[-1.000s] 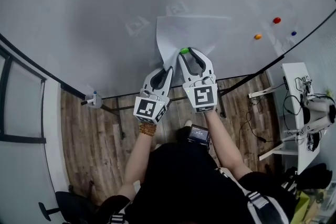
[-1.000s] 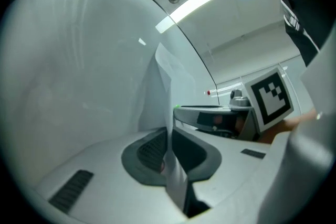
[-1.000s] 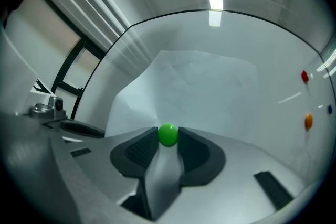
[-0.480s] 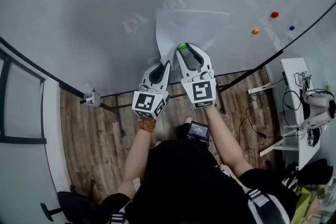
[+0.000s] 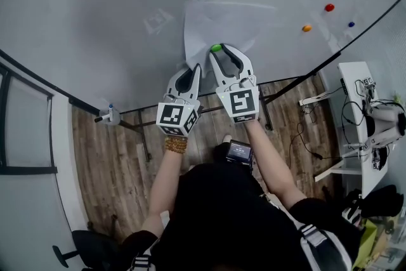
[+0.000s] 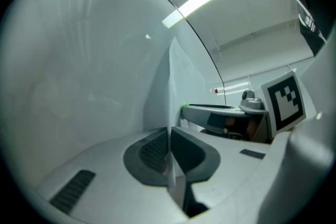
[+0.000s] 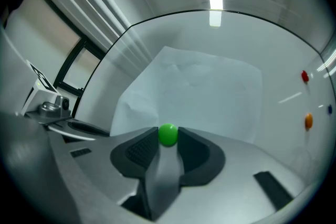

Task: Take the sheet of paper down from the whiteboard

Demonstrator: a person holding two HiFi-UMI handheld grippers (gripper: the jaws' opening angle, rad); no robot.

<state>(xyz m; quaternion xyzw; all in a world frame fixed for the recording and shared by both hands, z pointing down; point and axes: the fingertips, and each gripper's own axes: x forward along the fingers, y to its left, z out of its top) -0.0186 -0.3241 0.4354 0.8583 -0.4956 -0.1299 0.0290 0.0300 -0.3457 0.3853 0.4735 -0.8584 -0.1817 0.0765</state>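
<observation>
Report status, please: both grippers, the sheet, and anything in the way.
Left gripper just closed on sheet, lower edge. Right gripper shut on green magnet pinning sheet to whiteboard. No other magnet on sheet; nothing in the way.

Up on the head, looking steeply down: left gripper [image 5: 197, 68] and right gripper [image 5: 223, 49] near, whiteboard [image 5: 95, 3] beyond, wooden floor [image 5: 120, 155] underneath. Riding the left gripper, hard up against the board, sighting along the sheet of paper [image 5: 212, 19] edge-on, right gripper alongside. Riding the right gripper, facing the sheet squarely, green magnet [image 7: 168, 134] right at the jaws. Shared by all three: sheet and board.
</observation>
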